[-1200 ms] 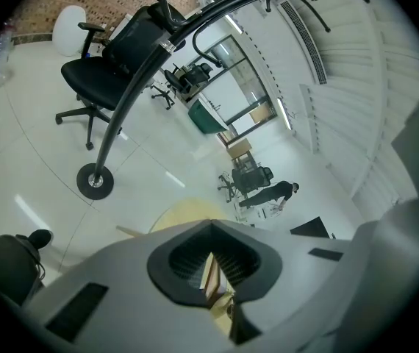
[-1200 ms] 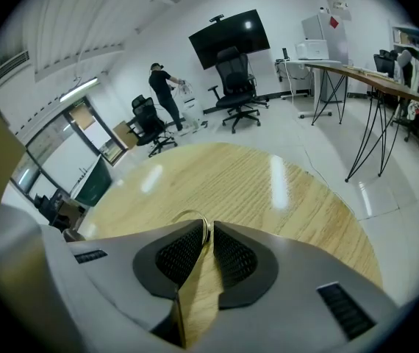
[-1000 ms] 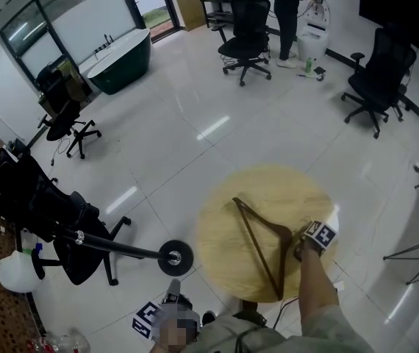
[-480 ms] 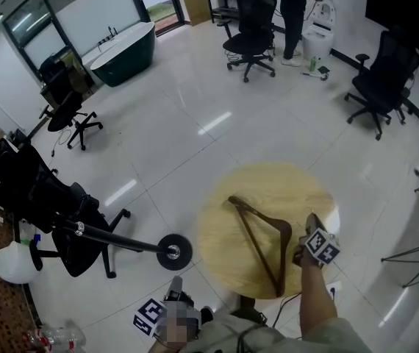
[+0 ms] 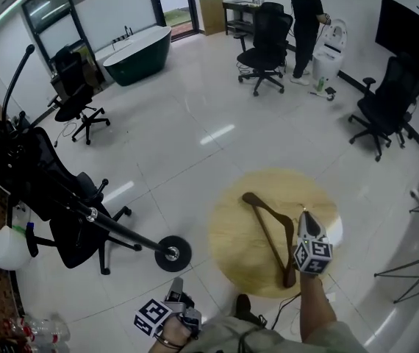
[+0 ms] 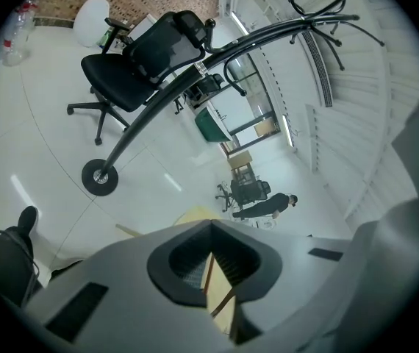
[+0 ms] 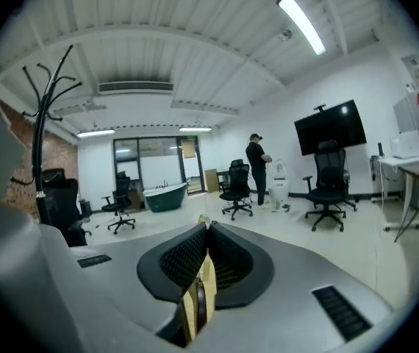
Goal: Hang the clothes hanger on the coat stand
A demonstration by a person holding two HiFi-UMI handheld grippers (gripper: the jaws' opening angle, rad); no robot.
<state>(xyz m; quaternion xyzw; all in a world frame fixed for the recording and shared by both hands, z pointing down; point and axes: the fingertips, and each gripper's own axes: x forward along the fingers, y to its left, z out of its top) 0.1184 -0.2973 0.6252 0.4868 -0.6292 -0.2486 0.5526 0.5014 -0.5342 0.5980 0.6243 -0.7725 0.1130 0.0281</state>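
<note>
Left gripper view shows only slivers of the hanger (image 6: 208,273).

Left tool (image 5: 176,284) and right tool (image 5: 303,216): grey moulded shells, black ribbed pads (image 7: 184,259), each with a white cube (image 5: 312,257) of black square markers. Person wears pale grey-green top (image 5: 231,337), short sleeve (image 5: 331,335), dark shoe (image 5: 243,307).

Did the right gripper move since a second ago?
Yes. The right gripper rose above the round table, closer to the camera so it looks bigger, and its cube slid toward the table's near edge.
</note>
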